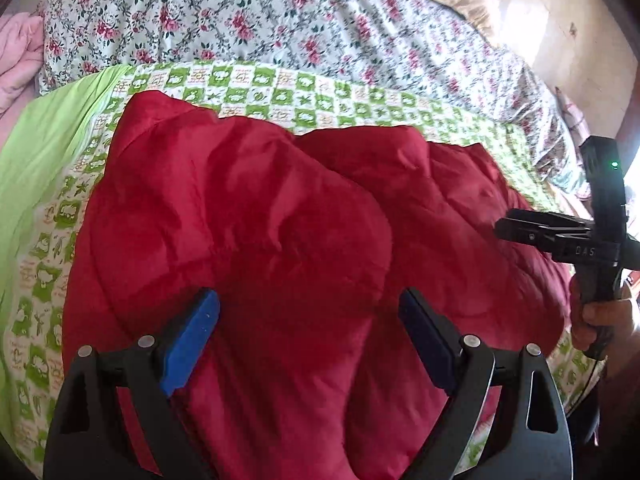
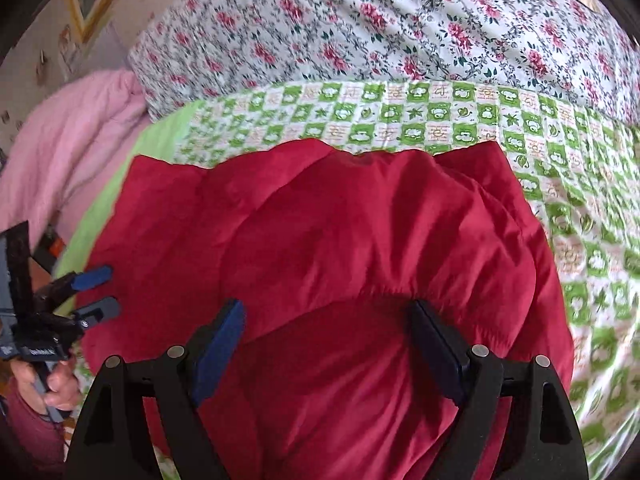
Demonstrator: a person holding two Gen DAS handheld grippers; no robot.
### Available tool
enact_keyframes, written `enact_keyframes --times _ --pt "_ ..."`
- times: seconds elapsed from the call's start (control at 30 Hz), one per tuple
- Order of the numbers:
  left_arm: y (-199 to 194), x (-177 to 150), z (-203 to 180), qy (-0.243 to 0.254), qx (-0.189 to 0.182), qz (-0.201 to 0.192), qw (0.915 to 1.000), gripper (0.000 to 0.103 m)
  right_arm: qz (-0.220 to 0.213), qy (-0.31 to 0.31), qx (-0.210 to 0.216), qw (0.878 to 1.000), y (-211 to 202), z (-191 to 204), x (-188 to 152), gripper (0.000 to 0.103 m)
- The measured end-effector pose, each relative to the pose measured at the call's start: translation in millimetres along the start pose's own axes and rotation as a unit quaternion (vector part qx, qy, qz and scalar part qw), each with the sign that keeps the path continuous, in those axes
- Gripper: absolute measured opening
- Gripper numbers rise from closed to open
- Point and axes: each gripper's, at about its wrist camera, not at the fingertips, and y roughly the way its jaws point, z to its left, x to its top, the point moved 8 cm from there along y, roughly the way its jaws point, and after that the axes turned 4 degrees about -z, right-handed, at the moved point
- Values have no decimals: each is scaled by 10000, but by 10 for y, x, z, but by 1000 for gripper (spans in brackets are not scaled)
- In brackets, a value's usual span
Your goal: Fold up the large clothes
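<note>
You are holding the left gripper (image 1: 308,340) with its blue pads spread wide, nothing pinched between them, hovering over the red padded garment (image 1: 260,240). Your right gripper (image 2: 328,348) is likewise gaping open above the same garment, its pads apparently clear of the fabric, though the blur makes contact hard to judge. The garment is lying in puffy folds across the green checked sheet (image 2: 400,116), which is covering the bed in front of you. Beyond the sheet a floral quilt (image 2: 360,20) is stretching along the far side, and a pink blanket (image 2: 72,140) is bunching at the left.
</note>
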Motion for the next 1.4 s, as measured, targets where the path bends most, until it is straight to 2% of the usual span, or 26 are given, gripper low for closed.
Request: enact_keyframes --times 0.13,0.23,0.3,0.53,0.67,1.0,1.13,1.3,1.4 --pt "166 97 86 24 210 158 9997 92 104 -102 -354 9993 163 -120 46 87" --pt "272 169 138 -35 275 278 9992 92 191 108 -376 9991 260 -245 64 89" --pt "350 229 204 -65 444 323 9985 92 228 214 -450 9985 316 -328 96 89" --pt "625 394 723 -865 997 395 9905 92 251 696 -636 9952 437 -618 133 89" --pt "771 417 893 -1166 1073 473 9862 92 203 860 -712 9935 494 -729 148 89" --pt "1021 425 966 -1223 1075 602 9848 94 130 1510 -592 9867 593 -1010 143 90" --pt "910 445 967 -1277 1071 499 9847 92 138 1635 -602 9846 586 -1045 143 90" --pt "405 436 754 -1276 764 128 9888 91 109 1727 -661 9827 561 -1091 132 90" --pt "75 305 528 -1101 566 4 9923 91 73 1840 -785 9798 518 -1152 98 90"
